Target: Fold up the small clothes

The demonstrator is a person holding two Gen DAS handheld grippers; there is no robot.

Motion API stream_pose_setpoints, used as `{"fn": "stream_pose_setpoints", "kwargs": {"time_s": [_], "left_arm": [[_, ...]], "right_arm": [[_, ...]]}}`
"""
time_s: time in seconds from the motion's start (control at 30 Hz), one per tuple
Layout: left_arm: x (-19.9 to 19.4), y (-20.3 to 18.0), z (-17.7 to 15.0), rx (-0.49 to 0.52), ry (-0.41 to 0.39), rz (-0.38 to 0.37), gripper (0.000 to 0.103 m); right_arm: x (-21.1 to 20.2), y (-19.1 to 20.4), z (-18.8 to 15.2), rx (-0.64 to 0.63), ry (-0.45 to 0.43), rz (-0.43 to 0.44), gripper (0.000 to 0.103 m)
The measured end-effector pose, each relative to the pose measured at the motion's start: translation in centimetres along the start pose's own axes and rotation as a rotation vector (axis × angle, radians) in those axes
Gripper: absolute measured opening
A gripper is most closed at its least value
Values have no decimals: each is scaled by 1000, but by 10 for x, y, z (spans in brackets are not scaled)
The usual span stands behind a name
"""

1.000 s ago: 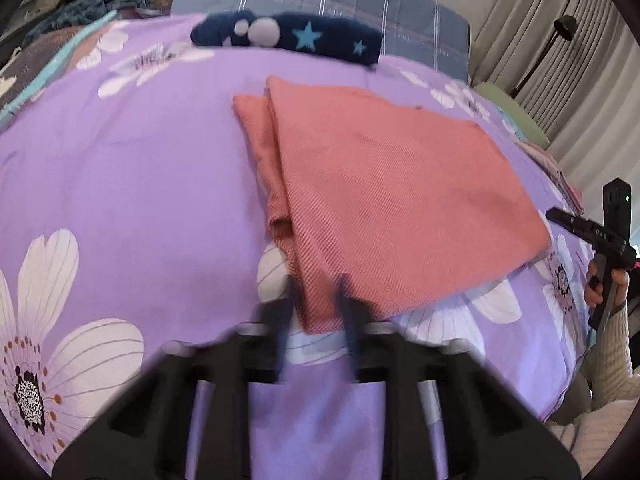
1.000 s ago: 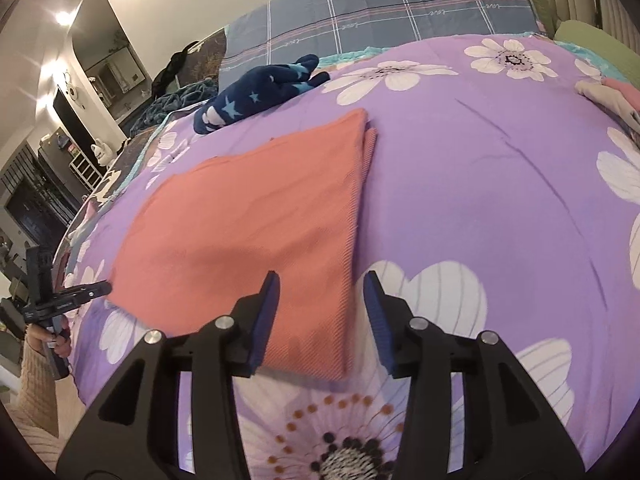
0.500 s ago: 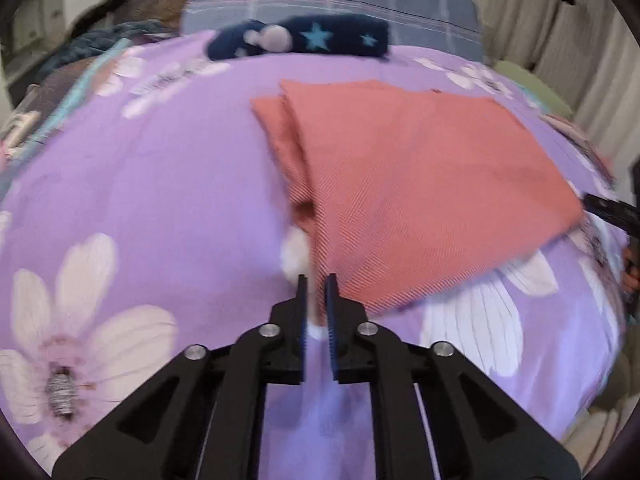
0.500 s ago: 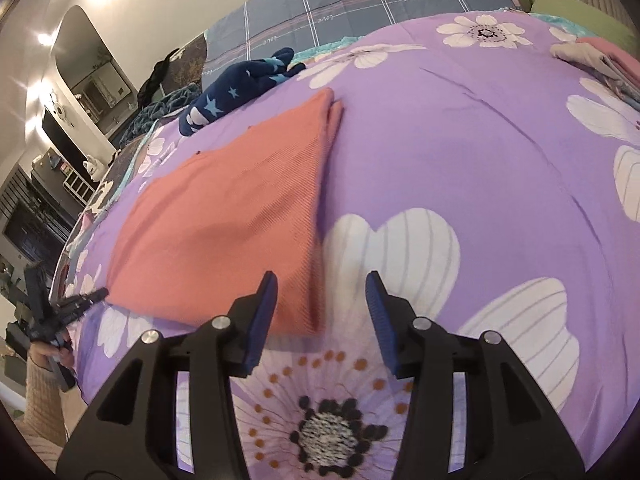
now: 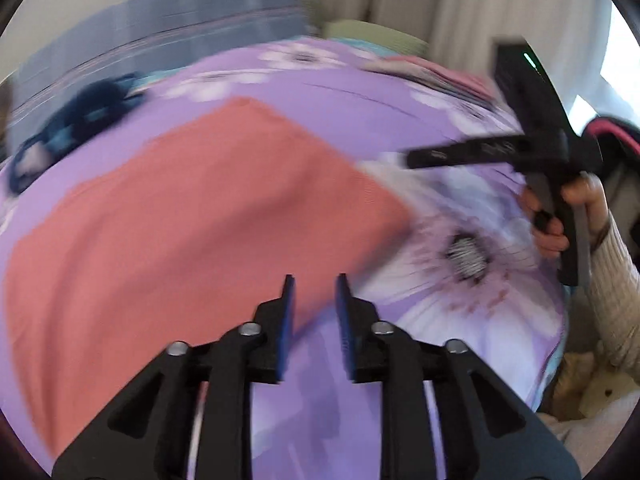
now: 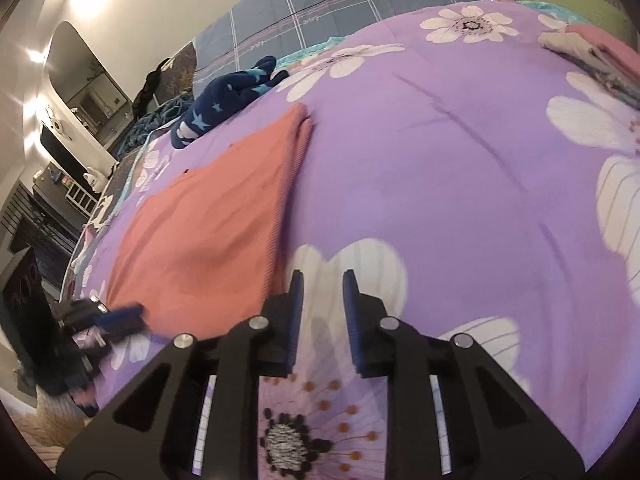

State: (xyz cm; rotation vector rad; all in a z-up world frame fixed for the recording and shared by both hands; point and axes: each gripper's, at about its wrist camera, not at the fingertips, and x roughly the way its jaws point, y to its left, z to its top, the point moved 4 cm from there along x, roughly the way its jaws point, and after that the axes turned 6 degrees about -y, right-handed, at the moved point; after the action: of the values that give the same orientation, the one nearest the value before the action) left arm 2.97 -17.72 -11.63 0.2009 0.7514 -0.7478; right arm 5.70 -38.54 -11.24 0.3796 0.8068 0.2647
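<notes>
Grippers both part-open, empty: left gripper [image 5: 313,300] at near edge of salmon cloth [image 6: 208,232], flat on purple bedspread [image 6: 440,168]; right gripper [image 6: 322,300] beside its corner. Advice: pinch both layers together.

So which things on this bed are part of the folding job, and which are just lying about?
Part of the job:
- folded salmon cloth
- left gripper, open
- right gripper, open

Just lying about:
- navy star-print garment
- plaid blue blanket
- stack of clothes at the far edge
- purple floral bedspread
</notes>
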Motion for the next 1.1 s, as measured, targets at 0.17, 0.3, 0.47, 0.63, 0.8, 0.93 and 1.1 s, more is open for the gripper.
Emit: {"fn": "stream_pose_setpoints", "kwargs": {"time_s": [0.17, 0.3, 0.47, 0.63, 0.8, 0.93, 1.1], "left_arm": [[34, -44, 21, 133, 0, 13, 45], [59, -54, 30, 135, 48, 47, 45], [67, -45, 29, 49, 62, 51, 43], [56, -2, 31, -177, 41, 37, 15], [45, 9, 20, -237, 48, 38, 14], [47, -5, 20, -199, 55, 26, 14], [53, -10, 21, -193, 72, -6, 21]], "right_arm": [[-1, -1, -2, -43, 29, 41, 22], [-1, -10, 2, -26, 21, 58, 22], [-2, -14, 7, -18, 14, 86, 22], [-1, -8, 12, -51, 15, 110, 25], [14, 3, 21, -89, 37, 126, 25], [35, 10, 35, -95, 75, 135, 25], [66, 7, 63, 1, 146, 174, 26]]}}
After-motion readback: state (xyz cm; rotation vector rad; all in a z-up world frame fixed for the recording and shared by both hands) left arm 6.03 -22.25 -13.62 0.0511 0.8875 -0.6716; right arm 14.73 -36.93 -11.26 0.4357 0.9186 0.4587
